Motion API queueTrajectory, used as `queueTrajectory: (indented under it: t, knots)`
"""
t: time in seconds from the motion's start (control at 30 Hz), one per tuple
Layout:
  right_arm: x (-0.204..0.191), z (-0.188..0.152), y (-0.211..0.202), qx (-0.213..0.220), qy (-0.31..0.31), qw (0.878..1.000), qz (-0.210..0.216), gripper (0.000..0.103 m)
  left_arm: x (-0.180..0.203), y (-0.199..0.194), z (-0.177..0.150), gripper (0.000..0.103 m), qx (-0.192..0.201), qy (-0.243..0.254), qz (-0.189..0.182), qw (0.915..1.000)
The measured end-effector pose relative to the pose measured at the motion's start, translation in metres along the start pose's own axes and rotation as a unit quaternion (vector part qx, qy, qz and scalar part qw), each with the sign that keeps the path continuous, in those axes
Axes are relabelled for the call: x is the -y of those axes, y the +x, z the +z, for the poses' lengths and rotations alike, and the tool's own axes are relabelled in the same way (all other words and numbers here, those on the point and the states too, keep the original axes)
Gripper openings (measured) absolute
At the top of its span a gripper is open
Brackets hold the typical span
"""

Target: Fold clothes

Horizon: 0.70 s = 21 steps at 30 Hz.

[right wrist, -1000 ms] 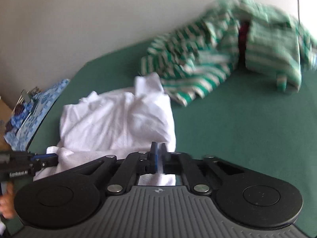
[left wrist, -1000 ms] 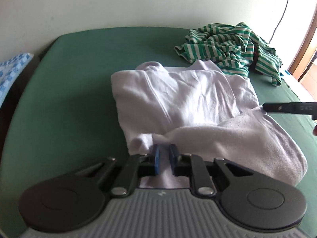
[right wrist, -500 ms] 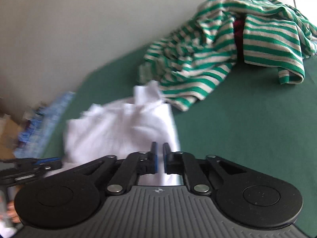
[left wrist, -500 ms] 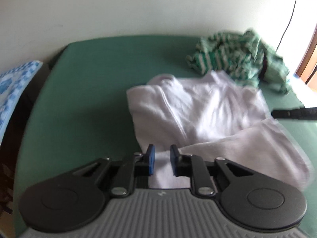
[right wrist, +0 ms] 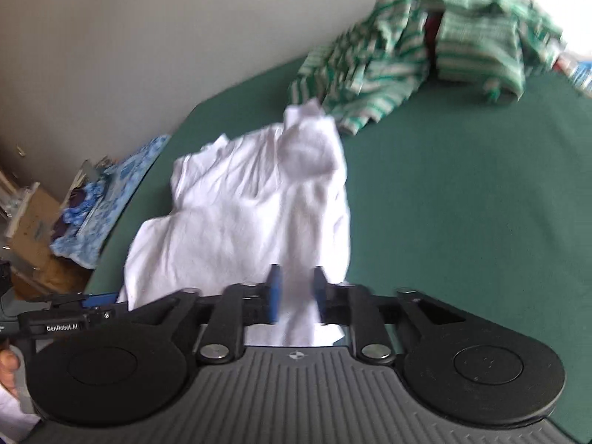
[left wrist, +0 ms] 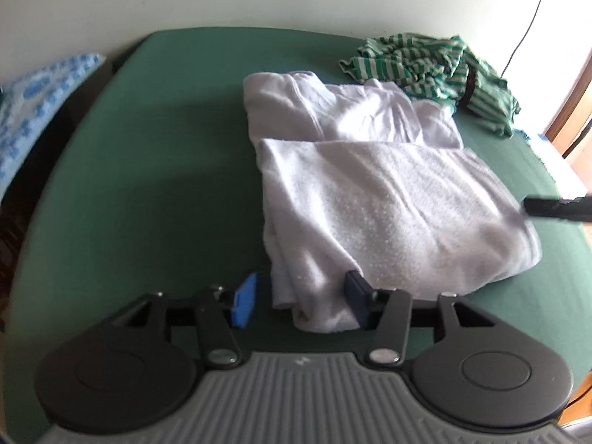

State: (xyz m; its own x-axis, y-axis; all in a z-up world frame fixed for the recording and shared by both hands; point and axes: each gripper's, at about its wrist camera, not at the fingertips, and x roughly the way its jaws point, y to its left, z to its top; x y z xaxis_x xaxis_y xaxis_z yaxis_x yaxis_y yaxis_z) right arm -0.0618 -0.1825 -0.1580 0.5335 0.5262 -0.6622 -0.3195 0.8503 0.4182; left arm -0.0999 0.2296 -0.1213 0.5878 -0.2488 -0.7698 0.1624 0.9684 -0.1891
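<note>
Both jaws have just been opened: the left gripper [left wrist: 300, 305] and right gripper [right wrist: 296, 294] stand released, cloth lying loose between the pads. The white garment [left wrist: 370, 199] is left folded mid-bed; the striped garment [left wrist: 436, 66] waits unfolded at the far right.

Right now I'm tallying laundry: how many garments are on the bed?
2, maybe more. A white garment lies folded mid-bed, near both claws. A striped heap sits behind it by the wall; something dark red shows inside, so more may hide there.
</note>
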Motion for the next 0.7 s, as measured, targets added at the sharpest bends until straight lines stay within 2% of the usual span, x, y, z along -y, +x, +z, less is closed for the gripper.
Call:
queueTrajectory:
  t: [0.07,0.1,0.13,0.27,0.3,0.33,0.4,0.47,0.5,0.57,0.7]
  knots:
    - [-0.004,-0.002,0.003,-0.012,-0.027,1.000,-0.009,0.044,0.000,0.001,-0.001,0.026,-0.004,-0.009,-0.013,0.9999]
    - [-0.006,-0.004,0.009,-0.026,-0.040,0.999,-0.013,0.033,0.000,0.000,0.000,0.014,-0.004,-0.015,-0.027,0.9995]
    - [-0.007,-0.007,0.013,-0.038,-0.047,0.998,-0.014,0.012,-0.001,-0.002,-0.001,0.011,-0.003,-0.013,-0.032,0.9994]
    - [0.000,-0.009,0.010,-0.038,-0.017,0.999,0.012,0.010,-0.017,-0.009,-0.016,0.012,-0.008,-0.047,-0.057,0.9972]
    - [0.001,-0.008,0.009,-0.039,-0.017,0.999,0.012,0.011,-0.021,-0.008,-0.019,0.021,-0.013,-0.055,-0.055,0.9968]
    - [0.001,-0.007,0.009,-0.037,-0.024,0.999,0.003,0.016,-0.025,-0.006,-0.022,0.023,-0.019,-0.064,-0.053,0.9964]
    - [0.000,-0.004,0.006,-0.025,-0.037,0.999,-0.012,0.016,-0.026,-0.009,-0.023,0.023,-0.015,-0.073,-0.057,0.9956]
    - [-0.021,0.010,0.000,0.008,-0.075,0.997,0.002,0.015,-0.024,-0.016,-0.022,0.017,0.006,-0.074,-0.058,0.9955]
    - [-0.033,0.017,-0.002,0.024,-0.098,0.995,0.013,0.016,-0.022,-0.017,-0.021,0.020,0.012,-0.071,-0.060,0.9956]
    - [-0.069,0.031,0.008,0.020,-0.153,0.986,0.058,0.022,-0.018,-0.017,-0.022,0.029,0.018,-0.062,-0.062,0.9960]
    - [-0.138,0.051,0.077,-0.016,-0.264,0.957,0.116,0.026,-0.011,-0.007,-0.027,0.030,0.009,-0.050,-0.054,0.9972]
